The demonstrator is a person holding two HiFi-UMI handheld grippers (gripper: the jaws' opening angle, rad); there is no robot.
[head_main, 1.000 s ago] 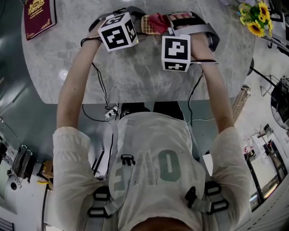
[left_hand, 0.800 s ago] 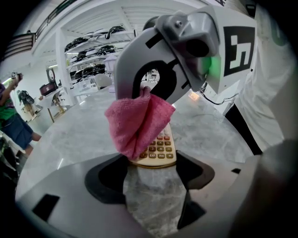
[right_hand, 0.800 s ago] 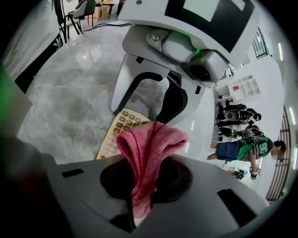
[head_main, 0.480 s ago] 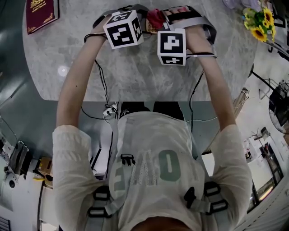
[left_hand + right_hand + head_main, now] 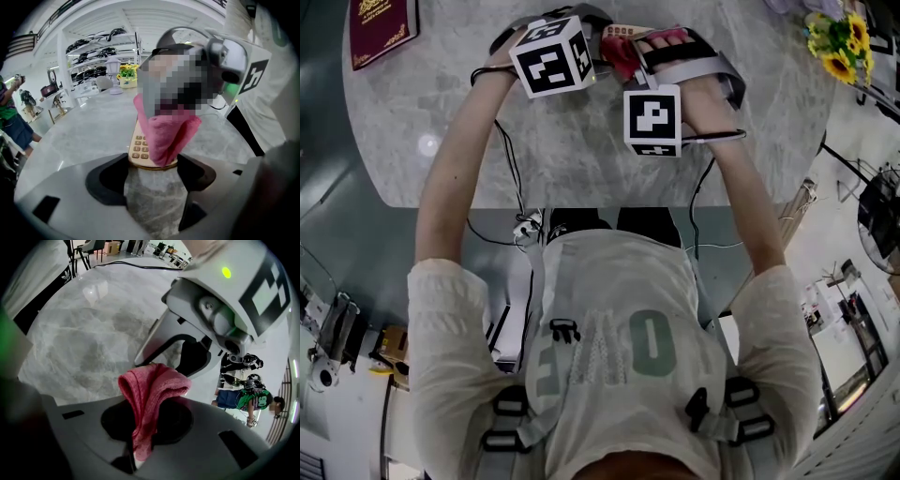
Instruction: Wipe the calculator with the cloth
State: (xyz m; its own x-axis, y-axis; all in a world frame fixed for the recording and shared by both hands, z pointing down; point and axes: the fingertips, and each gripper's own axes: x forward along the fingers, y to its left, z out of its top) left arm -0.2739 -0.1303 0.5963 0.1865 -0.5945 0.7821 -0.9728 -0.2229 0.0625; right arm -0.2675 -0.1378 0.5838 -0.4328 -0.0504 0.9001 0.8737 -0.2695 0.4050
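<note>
the left gripper (image 5: 153, 169) grips the near end of the tan calculator (image 5: 139, 149) between its jaws, on the far side of the marble table (image 5: 84, 131). the right gripper (image 5: 143, 423) is clamped on a folded pink cloth (image 5: 152, 385), which rests on the keys. the cloth covers the calculator's right half and hides the calculator entirely in the right gripper view.

Bright, even indoor light falls on the marble desk (image 5: 581, 159), leaving a small glare spot (image 5: 427, 145) near the desk's left edge. Both gripper views bend strongly and darken to black at their rims. Above the desk the cloth (image 5: 152, 394) looks sharp, while the room beyond the desk is washed out.
</note>
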